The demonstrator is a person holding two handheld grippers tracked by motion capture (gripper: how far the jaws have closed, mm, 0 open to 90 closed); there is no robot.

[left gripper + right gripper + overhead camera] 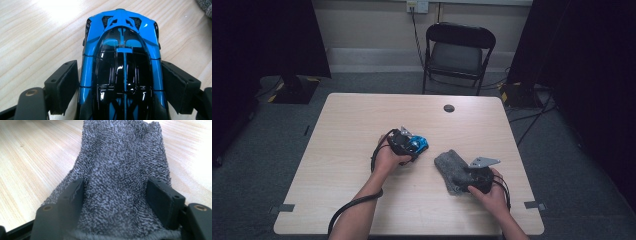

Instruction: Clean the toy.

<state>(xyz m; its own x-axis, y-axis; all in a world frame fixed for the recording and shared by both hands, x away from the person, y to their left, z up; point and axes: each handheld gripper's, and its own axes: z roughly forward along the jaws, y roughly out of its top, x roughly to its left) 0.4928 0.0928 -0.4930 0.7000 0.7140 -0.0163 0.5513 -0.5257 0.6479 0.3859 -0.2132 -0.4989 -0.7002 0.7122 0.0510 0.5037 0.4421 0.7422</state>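
**Car loose, cloth bunched**

The left gripper (412, 144) straddles the blue car (122, 62) on the tabletop (357, 125), jaws wide, pads just off its flanks. The glossy body could roll or slip out if they close off-centre. The right gripper (472, 181) pinches a bunch of the grey cloth (120, 182), near the car; lifted, it may sag and snag the car.

Left gripper (418, 145) fingers spread wide, right gripper (462, 181) fingers half closed, forearms low
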